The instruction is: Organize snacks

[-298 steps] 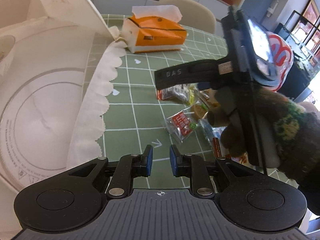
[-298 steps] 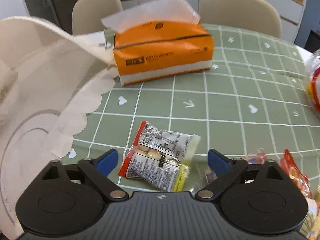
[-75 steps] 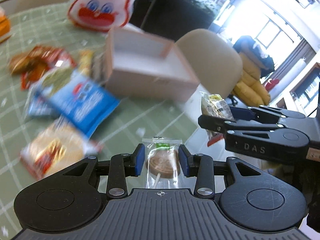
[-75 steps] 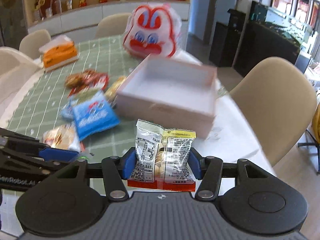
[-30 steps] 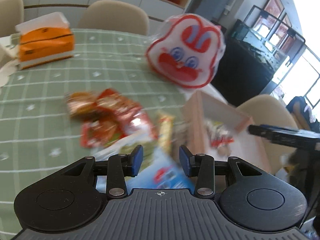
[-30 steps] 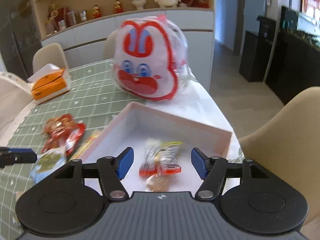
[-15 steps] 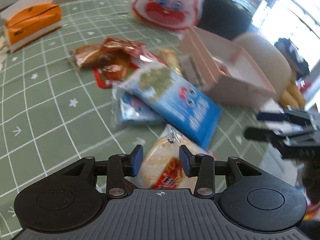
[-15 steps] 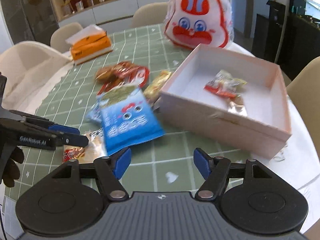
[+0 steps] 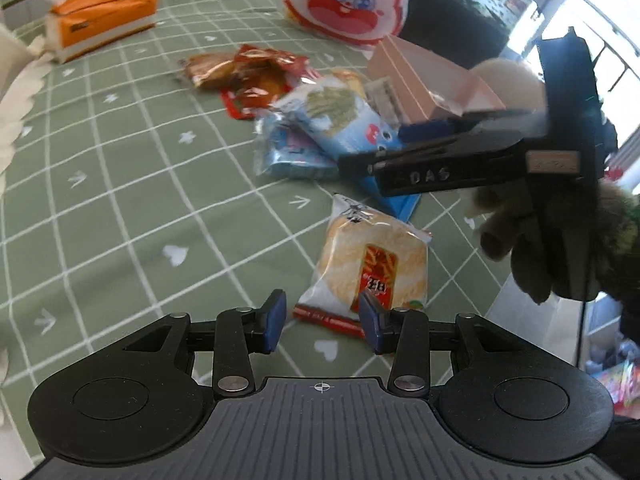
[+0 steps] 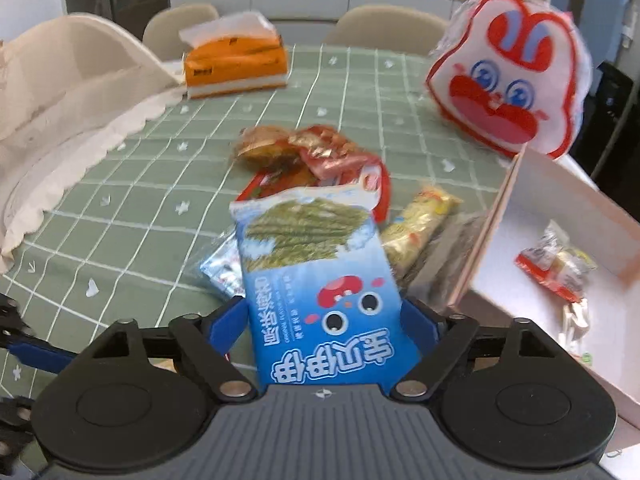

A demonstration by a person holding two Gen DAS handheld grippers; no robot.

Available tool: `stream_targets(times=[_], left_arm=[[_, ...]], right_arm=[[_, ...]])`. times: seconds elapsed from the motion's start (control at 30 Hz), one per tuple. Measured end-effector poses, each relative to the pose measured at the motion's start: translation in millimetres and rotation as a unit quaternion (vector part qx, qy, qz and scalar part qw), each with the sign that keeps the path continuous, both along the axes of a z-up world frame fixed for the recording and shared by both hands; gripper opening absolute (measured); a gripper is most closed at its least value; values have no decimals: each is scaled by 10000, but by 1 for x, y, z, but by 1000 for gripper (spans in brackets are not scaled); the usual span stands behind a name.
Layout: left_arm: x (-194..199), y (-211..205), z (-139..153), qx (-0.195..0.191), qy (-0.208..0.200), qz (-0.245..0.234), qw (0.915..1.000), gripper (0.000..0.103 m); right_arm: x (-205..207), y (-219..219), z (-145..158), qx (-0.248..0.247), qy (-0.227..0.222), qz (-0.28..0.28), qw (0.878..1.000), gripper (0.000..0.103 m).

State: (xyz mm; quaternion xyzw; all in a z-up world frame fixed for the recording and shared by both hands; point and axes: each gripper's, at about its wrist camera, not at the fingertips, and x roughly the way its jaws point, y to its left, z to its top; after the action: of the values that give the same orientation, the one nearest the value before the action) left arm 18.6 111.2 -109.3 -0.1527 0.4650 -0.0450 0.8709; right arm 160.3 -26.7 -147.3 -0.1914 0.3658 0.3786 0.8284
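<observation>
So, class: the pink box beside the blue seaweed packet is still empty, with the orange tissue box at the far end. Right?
Not quite. The right wrist view shows the pink box already holds a red-edged snack packet. The blue seaweed packet and orange tissue box are as stated.

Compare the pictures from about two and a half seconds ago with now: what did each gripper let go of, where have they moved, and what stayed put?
Both grippers dropped their snacks: the red-edged clear packet now lies in the pink cardboard box. The left gripper, empty, hovers by the round rice cracker pack. The right gripper is opening around the blue seaweed bag. The orange tissue box and rabbit-face bag stayed.
</observation>
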Motion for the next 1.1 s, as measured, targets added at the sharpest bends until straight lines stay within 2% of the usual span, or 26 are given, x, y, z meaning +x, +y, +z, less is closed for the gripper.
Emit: stream_targets(times=[0.07,0.13,0.23,0.33,0.5,0.6,0.67,0.87,1.1], left_arm=[[-3,4,3,-68,-62,42,9999,44],[-2,3,6,-72,-123,8,9999,44],[4,-1,6,-99,-177,-117,9997,44],[12,-8,5,-76,-210,-232,9995,44],[27,-15,-2,-8,-150,-229,9996,44],[32,-17,-6,34,-80,-227,9997,44],[34,-18,-7,31,-64,-237,9997,44],[38,-13,-10,-86,-82,-152,9998,45],[44,-13,-13,-317,-40,-249,9992,45]], right_arm=[[-2,1,-3,-116,147,-10,9998,81],[-10,-8,-1,-59,216,-12,9997,62],[-26,-28,6,-61,177,-97,9998,46],[-40,-57,8,-211,44,-370,9991,44],[-55,-109,-8,-550,350,-1009,9928,42],[-70,-123,-10,-459,380,-1090,9923,45],[-81,-124,-8,-285,444,-1010,9935,49],[-92,-96,0,239,650,-881,9937,50],[-97,-76,-6,236,771,-690,9944,46]])
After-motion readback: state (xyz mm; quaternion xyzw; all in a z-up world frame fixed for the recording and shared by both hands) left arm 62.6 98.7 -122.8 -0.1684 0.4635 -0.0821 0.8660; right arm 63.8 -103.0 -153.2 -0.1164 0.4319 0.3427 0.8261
